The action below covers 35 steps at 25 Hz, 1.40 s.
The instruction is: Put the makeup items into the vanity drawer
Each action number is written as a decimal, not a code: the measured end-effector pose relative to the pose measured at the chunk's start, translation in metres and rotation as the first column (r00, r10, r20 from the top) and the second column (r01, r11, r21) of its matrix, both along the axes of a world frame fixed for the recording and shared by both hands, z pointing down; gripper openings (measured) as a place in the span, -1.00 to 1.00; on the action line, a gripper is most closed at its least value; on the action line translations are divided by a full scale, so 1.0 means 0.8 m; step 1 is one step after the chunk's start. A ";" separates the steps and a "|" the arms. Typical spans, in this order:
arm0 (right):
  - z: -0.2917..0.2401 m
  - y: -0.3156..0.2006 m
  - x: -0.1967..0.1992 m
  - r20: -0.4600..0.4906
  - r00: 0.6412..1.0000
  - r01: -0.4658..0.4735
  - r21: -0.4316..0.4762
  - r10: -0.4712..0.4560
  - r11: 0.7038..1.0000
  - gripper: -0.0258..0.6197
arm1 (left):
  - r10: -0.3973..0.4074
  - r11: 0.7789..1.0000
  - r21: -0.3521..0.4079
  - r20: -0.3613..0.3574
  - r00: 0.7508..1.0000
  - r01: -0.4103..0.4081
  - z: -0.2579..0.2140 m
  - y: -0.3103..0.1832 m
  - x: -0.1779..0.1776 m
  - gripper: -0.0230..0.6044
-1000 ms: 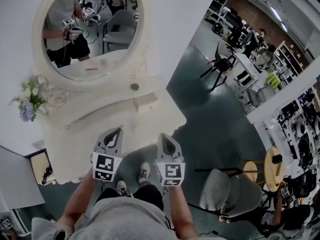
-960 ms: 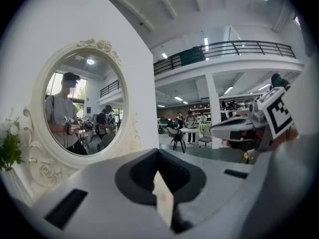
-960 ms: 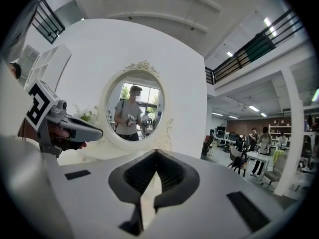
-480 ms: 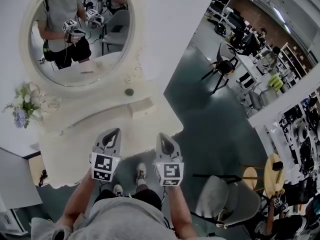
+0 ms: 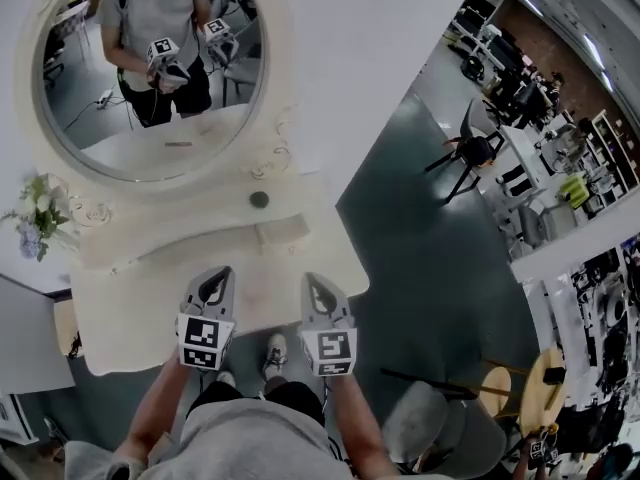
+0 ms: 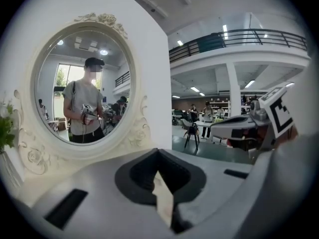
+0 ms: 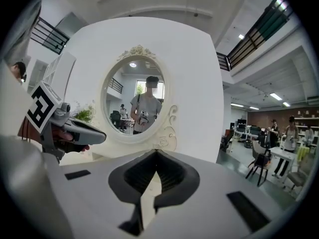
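Grey plastic left gripper [image 5: 216,280] and right gripper [image 5: 316,284] are both pressed together on nothing, poised side by side over the near edge of the cream vanity table [image 5: 130,313], probably ready for a first reach. A small dark round makeup item [image 5: 259,200] sits well ahead, below the oval cream-framed mirror [image 5: 150,78]. No open drawer shows. Dark workshop floor [image 5: 420,248] lies to the right.

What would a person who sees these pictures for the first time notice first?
The big oval mirror above the white vanity, showing the person with both grippers. Next, the left gripper and right gripper, both shut and empty, side by side over the vanity's front edge.
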State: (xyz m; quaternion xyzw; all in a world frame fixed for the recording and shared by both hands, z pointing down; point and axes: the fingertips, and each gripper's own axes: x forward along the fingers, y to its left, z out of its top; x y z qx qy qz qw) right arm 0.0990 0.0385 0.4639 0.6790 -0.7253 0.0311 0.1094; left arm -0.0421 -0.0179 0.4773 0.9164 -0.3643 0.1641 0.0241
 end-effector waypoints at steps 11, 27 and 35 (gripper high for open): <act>0.089 -0.069 -0.037 0.087 0.968 0.244 -0.128 -0.234 0.961 -0.89 | -0.194 0.972 -0.124 0.070 0.979 0.201 0.080 -0.022 -0.025 -0.93; 0.215 -0.070 -0.090 0.109 0.897 0.439 -0.311 -0.428 0.843 -0.89 | -0.279 0.917 -0.242 0.179 0.943 0.317 0.174 -0.004 -0.055 -0.93; 0.262 -0.047 -0.127 0.114 0.806 0.569 -0.422 -0.581 0.706 -0.26 | -0.297 0.902 -0.264 0.199 0.934 0.343 0.185 0.008 -0.063 -0.93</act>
